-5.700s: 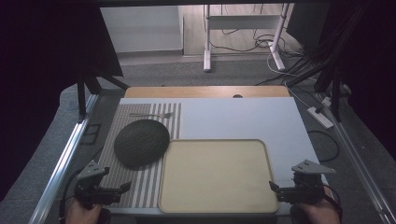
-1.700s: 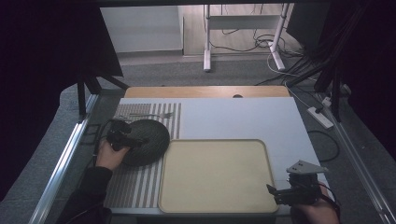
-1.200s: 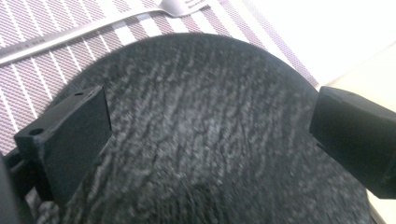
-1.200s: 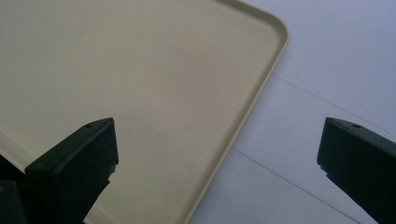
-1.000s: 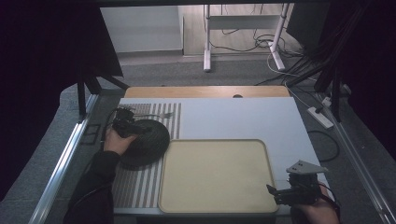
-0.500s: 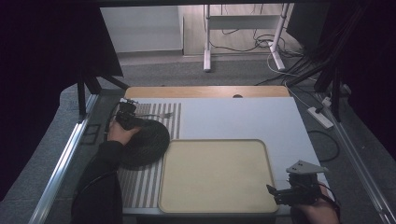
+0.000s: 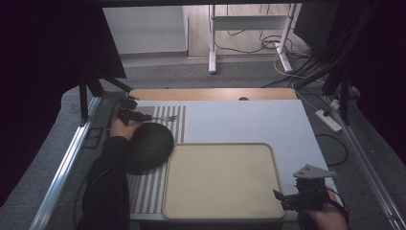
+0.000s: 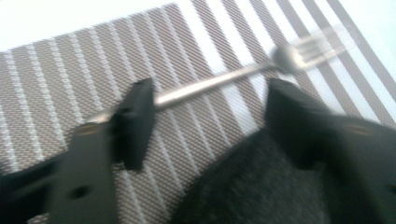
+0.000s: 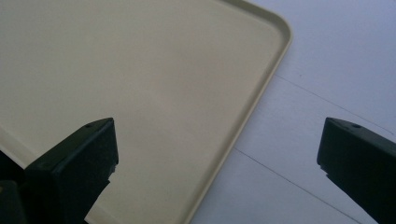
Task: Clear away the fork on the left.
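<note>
Left gripper view: the left gripper (image 8: 205, 112), jaws just closing, straddles the fork (image 8: 224, 79) handle, not yet pinching. Thin, stiff, slippery steel; grip mid-handle, tines at two o'clock.

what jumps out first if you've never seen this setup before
The big cream tray lies bare at the table's near middle, with a dark round woven mat just left of it on a striped placemat. At the far left the left hand-held gripper has just been closing its jaws around the handle of a fork lying on the stripes. The right hand-held gripper waits open at the tray's near right corner.
</note>
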The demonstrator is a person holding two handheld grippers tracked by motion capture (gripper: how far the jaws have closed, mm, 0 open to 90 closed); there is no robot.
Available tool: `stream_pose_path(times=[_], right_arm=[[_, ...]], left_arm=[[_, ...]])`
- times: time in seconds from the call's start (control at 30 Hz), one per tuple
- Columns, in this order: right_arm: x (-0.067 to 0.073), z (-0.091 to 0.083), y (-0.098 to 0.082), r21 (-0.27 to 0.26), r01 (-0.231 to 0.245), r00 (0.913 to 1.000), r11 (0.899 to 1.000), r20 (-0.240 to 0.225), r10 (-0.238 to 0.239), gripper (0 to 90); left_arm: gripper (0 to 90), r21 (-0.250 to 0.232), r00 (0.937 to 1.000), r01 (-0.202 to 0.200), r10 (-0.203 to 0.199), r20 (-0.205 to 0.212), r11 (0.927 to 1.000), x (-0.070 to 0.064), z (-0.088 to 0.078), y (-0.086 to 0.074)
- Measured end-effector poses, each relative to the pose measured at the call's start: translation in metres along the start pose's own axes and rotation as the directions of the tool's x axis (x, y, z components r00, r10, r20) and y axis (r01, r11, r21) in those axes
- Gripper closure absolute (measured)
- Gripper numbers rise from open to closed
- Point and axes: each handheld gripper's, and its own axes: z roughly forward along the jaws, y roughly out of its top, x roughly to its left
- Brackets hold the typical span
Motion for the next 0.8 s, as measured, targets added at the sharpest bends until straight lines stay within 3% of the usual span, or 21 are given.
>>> stream_pose_path(times=[0.03,0.07,0.1,0.13,0.17,0.33,0.53,0.67,0.8], right_arm=[[0.000,0.000,0.000,0.000,-0.001,1.0000,1.000,0.000,0.001,0.0],[0.000,0.000,0.000,0.000,-0.001,1.0000,1.000,0.000,0.001,0.0],[0.000,0.000,0.000,0.000,-0.001,1.0000,1.000,-0.001,0.001,0.0],[0.000,0.000,0.000,0.000,-0.001,1.0000,1.000,-0.001,0.001,0.0],[0.000,0.000,0.000,0.001,0.000,1.0000,1.000,0.000,0.000,0.0],[0.000,0.000,0.000,0.006,0.002,1.0000,1.000,0.000,-0.002,0.0],[0.000,0.000,0.000,0.008,0.005,1.0000,1.000,-0.004,-0.005,0.0],[0.000,0.000,0.000,0.007,0.002,1.0000,1.000,-0.007,-0.002,0.0],[0.000,0.000,0.000,0.009,0.006,1.0000,1.000,-0.005,-0.006,0.0]], left_arm=[[55.3,-0.003,0.9999,0.010,-0.010,0.009,0.9999,0.003,0.000,0.002],[55.3,-0.004,0.9999,0.013,-0.013,0.003,0.9999,0.005,0.001,0.003],[74.7,-0.001,0.9999,0.011,-0.011,-0.003,0.9999,0.007,0.002,0.005],[74.7,0.005,0.9997,0.006,-0.005,-0.025,1.0000,0.008,0.002,0.007],[88.3,0.011,0.9991,0.003,-0.002,-0.043,0.9999,0.009,0.004,0.009],[88.9,0.044,0.9955,0.000,0.004,-0.095,0.9990,0.014,0.010,0.016],[88.9,0.078,0.9839,-0.016,0.029,-0.176,0.9968,0.021,0.023,0.015],[88.9,0.064,0.9859,-0.002,0.013,-0.167,0.9980,0.025,0.024,0.014],[89.1,0.103,0.9879,-0.005,0.021,-0.153,0.9947,0.024,0.020,0.012]])
